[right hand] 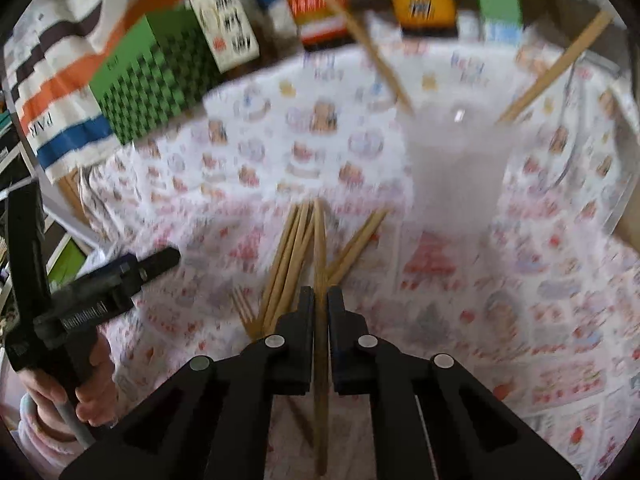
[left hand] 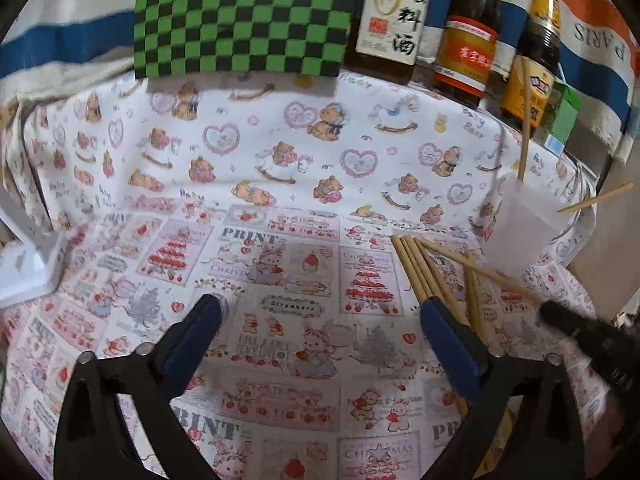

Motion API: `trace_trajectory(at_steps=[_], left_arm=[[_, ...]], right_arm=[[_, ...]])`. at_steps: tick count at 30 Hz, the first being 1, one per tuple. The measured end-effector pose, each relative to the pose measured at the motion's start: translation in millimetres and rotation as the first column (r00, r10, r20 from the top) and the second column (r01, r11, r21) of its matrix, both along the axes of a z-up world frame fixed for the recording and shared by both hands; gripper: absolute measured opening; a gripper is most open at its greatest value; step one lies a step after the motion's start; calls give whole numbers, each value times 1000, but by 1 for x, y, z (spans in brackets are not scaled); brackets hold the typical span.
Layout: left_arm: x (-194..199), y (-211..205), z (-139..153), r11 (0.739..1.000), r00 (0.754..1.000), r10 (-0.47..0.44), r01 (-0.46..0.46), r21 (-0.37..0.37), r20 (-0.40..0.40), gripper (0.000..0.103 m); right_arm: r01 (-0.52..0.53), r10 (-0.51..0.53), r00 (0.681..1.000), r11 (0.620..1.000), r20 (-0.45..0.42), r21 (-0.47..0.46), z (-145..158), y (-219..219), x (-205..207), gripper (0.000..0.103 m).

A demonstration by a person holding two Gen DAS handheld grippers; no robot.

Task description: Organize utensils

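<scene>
A loose pile of wooden chopsticks [left hand: 424, 268] lies on the printed tablecloth [left hand: 304, 168], just left of a translucent white cup [left hand: 516, 224]. Two chopsticks [right hand: 376, 52] stand slanted in the cup [right hand: 456, 168]. My right gripper [right hand: 320, 294] is shut on a single chopstick [right hand: 319, 240], which runs lengthwise between its jaws over the pile [right hand: 288, 256]. My left gripper [left hand: 320, 308] is open over bare cloth with nothing between its blue-padded fingers [left hand: 444, 336]. Its right finger lies over the near ends of the pile.
At the back stand a green-and-black checkered box [left hand: 240, 20], several sauce bottles [left hand: 468, 40] and a green carton [left hand: 564, 116]. A white tray [left hand: 24, 264] sits at the left edge. A hand [right hand: 92, 392] holds the left gripper's handle. The table ends just right of the cup.
</scene>
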State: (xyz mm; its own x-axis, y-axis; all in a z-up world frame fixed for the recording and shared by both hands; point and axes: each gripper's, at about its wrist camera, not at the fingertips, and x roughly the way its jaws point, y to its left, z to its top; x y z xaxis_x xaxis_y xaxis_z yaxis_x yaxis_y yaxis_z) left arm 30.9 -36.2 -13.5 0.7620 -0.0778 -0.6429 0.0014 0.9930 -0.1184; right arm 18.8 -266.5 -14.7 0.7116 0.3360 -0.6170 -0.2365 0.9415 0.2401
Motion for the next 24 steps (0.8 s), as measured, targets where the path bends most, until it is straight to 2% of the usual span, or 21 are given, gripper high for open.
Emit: trace_trajectory(at_steps=[3, 6, 8, 10, 13, 15, 17, 24], left_arm=[[-14, -15, 7, 987, 993, 36, -53, 149, 114, 87], [-21, -21, 12, 988, 990, -11, -11, 153, 140, 79], [-17, -22, 12, 995, 995, -51, 43, 89, 89, 71], [-8, -20, 8, 997, 997, -75, 76, -14, 8, 56], [8, -18, -3, 986, 988, -97, 79, -149, -117, 41], [17, -19, -8, 981, 980, -104, 73, -182, -169, 39], [19, -21, -9, 974, 977, -107, 65, -219, -185, 34], [18, -38, -17, 945, 956, -175, 96, -313, -235, 33]], right_arm=[[37, -35, 993, 999, 115, -18, 16, -5, -9, 7], [59, -60, 983, 998, 176, 9, 27, -11, -15, 7], [58, -64, 978, 998, 199, 37, 33, -18, -17, 7], [74, -83, 969, 996, 231, 48, 38, -26, -19, 7], [88, -105, 960, 993, 259, 79, 44, -36, -21, 7], [112, -131, 954, 990, 269, 85, 46, -42, -23, 7], [124, -145, 949, 988, 278, 92, 49, -47, -24, 7], [158, -185, 941, 981, 282, 114, 52, -57, -24, 7]])
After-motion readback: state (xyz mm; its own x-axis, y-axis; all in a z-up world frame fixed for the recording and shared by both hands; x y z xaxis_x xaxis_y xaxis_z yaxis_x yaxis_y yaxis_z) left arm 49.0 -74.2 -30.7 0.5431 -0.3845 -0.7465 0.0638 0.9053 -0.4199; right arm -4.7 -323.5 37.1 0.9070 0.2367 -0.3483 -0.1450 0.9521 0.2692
